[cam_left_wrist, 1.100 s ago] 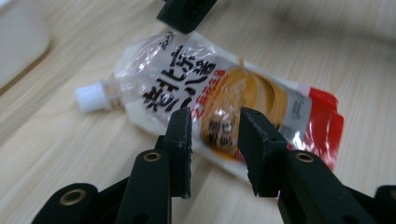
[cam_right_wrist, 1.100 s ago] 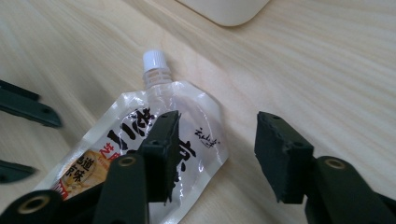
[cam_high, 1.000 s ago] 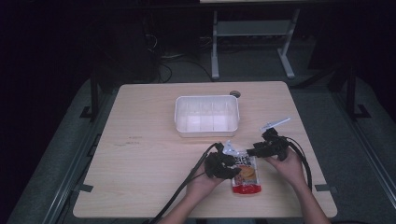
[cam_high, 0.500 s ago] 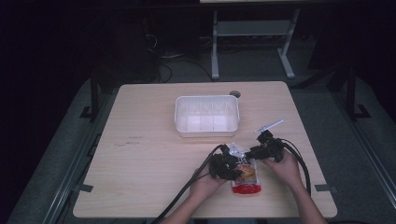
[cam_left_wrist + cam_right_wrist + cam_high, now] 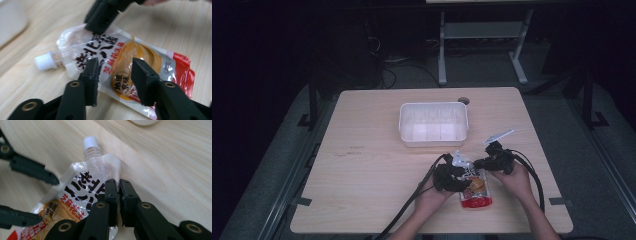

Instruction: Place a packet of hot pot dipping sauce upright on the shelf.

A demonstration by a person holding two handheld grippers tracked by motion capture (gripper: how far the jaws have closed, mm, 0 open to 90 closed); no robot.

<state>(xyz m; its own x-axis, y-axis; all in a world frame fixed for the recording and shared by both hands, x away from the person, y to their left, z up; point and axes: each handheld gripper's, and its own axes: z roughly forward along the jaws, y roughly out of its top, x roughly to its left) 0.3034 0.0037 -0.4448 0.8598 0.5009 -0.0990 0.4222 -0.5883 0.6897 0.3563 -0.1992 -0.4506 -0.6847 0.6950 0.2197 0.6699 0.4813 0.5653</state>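
1. While the spouted pouch (image 5: 473, 184) lies flat near the table's (image 5: 362, 165) front edge, right of its middle, both grippers work on it.
2. Right gripper (image 5: 118, 185): jaws pinched together on the pouch's side edge below the white cap (image 5: 90, 142), seemingly to pin it.
3. Left gripper (image 5: 113, 72): jaws spread apart over the printed face, holding nothing, likely lining up a grasp.
4. An empty white tray (image 5: 433, 123) waits nearer the far edge.
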